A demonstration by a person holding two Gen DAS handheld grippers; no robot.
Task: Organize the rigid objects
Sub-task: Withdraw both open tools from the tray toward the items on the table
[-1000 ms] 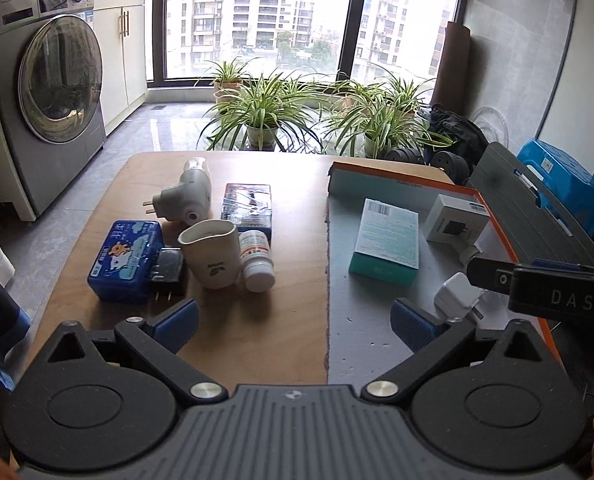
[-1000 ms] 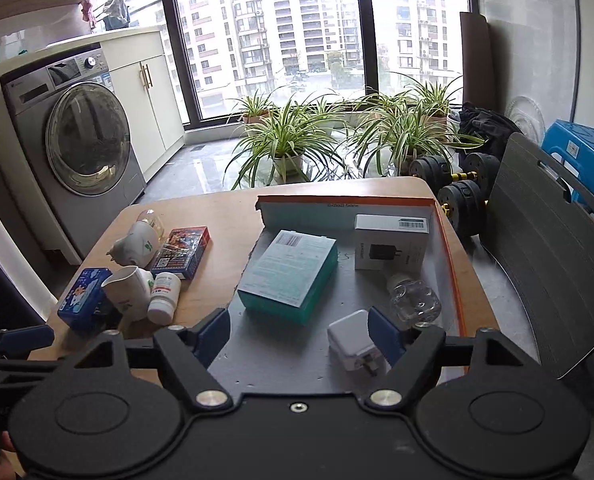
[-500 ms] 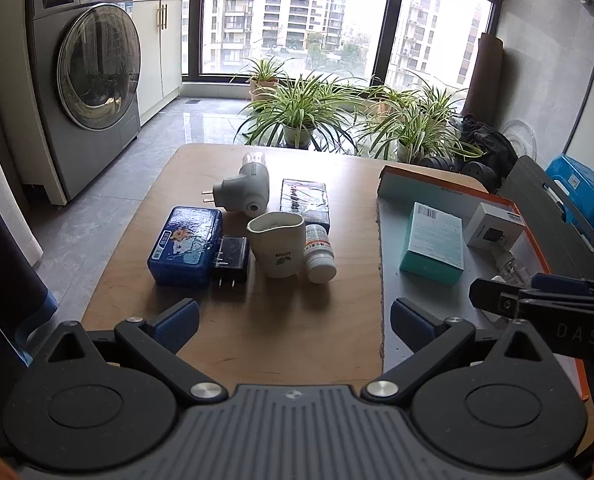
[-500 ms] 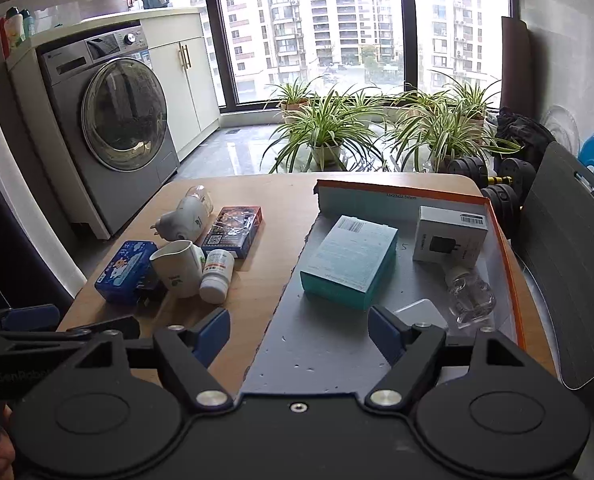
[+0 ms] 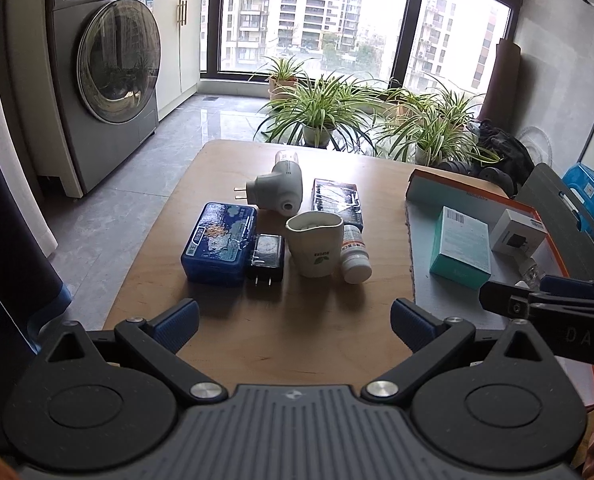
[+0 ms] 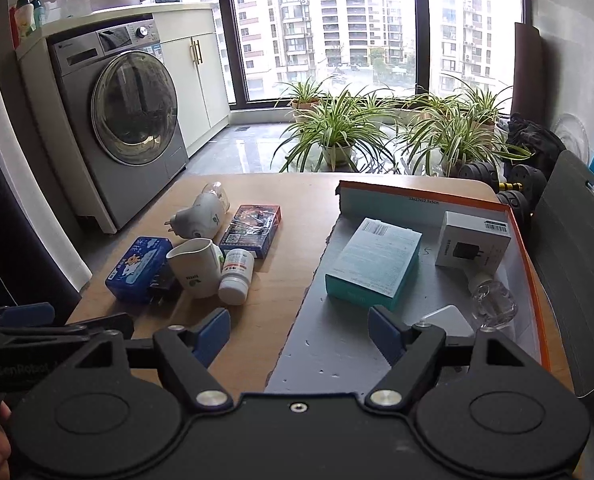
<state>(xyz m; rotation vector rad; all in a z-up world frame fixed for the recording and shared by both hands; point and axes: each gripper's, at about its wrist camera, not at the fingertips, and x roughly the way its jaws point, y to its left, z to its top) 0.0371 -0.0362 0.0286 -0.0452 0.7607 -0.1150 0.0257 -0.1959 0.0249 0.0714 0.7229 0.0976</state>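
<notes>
Both grippers' blue-padded fingers (image 5: 177,318) gape, empty.
Glossy white cup (image 5: 315,244) and ribbed-cap pill bottle (image 5: 355,254) sit ahead of left gripper (image 5: 295,320), well apart.

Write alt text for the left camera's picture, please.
An open gripper hovers over a wooden table holding a white cup, pill bottle, blue tin and black charger. A tray of boxes sits right.

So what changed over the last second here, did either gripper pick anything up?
No. Both grippers drew back from the table; the left gripper and right gripper are open and empty, as before. The cup, bottle and boxes in the tray lie unmoved.
</notes>
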